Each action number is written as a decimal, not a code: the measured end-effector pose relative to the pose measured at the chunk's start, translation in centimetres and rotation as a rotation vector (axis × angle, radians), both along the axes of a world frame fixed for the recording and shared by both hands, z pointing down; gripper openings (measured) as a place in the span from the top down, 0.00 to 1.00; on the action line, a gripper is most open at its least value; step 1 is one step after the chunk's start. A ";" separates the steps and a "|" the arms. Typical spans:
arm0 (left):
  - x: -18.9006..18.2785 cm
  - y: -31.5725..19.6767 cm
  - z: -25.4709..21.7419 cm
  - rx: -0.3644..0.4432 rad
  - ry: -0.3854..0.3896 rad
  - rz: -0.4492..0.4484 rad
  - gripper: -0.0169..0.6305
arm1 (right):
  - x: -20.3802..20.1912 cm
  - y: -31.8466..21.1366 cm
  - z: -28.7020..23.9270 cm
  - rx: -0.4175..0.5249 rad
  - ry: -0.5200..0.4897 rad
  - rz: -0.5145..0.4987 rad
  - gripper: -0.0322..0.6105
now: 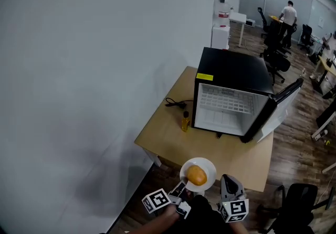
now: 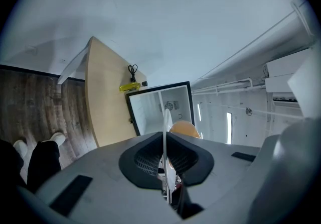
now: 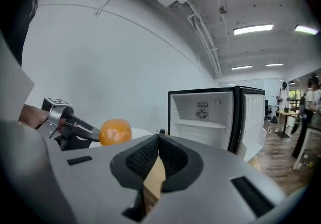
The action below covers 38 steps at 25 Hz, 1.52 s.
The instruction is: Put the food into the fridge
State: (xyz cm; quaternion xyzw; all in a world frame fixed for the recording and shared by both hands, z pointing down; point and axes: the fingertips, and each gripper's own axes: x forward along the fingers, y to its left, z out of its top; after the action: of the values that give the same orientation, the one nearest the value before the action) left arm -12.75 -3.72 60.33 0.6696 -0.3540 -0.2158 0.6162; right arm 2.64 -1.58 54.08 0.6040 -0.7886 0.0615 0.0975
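While the left gripper [image 1: 180, 190] pinches the plate [image 1: 209, 167] by its near rim, its own view shows that plate only as a thin edge-on line that half hides the orange [image 1: 197, 175] on it. The plate is held at the table's [image 1: 173, 138] near edge, apart from the open fridge [image 1: 231, 78]. The right gripper [image 1: 229, 181] hangs just beside, jaws pressed together on nothing. A yellow object [image 1: 185, 121] by the fridge is too small to name. Both arms are cut off below.
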 end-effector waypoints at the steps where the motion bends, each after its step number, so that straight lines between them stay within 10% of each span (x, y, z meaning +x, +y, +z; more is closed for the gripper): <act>1: 0.1 -1.0 -0.2 0.005 -0.004 -0.002 0.94 | 0.3 -1.1 -0.2 0.005 -0.004 0.003 0.86; 38: 14.3 -31.4 -1.5 0.050 -0.012 0.000 0.94 | 13.9 -26.0 -0.9 0.032 -0.066 -0.008 0.85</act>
State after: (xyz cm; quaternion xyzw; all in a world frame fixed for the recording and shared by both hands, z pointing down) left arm 1.50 -35.13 58.86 0.6861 -0.3519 -0.2206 0.5973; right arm 16.50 -27.59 53.19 0.5999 -0.7948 0.0685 0.0619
